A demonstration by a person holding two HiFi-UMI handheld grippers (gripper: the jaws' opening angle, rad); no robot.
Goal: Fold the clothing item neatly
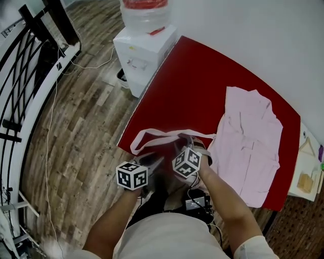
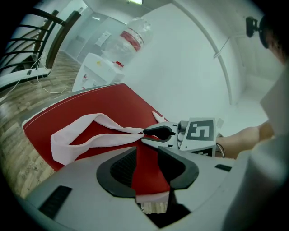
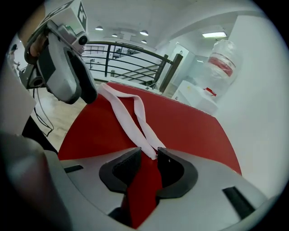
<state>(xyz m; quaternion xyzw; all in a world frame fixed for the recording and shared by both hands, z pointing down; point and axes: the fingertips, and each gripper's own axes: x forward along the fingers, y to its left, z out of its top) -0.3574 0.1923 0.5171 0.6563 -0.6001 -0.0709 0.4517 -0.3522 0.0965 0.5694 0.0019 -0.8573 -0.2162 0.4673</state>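
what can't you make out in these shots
- Head view: left tool and right tool jaws hidden behind marker cubes, blurred.
- Head view: water bottle top cut by upper edge.
- Right gripper view: whether pink belt ends touch its jaws.
- Gripper views: pink garment out of frame.

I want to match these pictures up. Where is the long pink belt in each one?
Head view: the belt loops on the near left corner of the red table.
Left gripper view: left of centre, lying across the table above the jaws.
Right gripper view: two strands run up the middle from the jaws.
Shared landmark: the water dispenser beyond the table.
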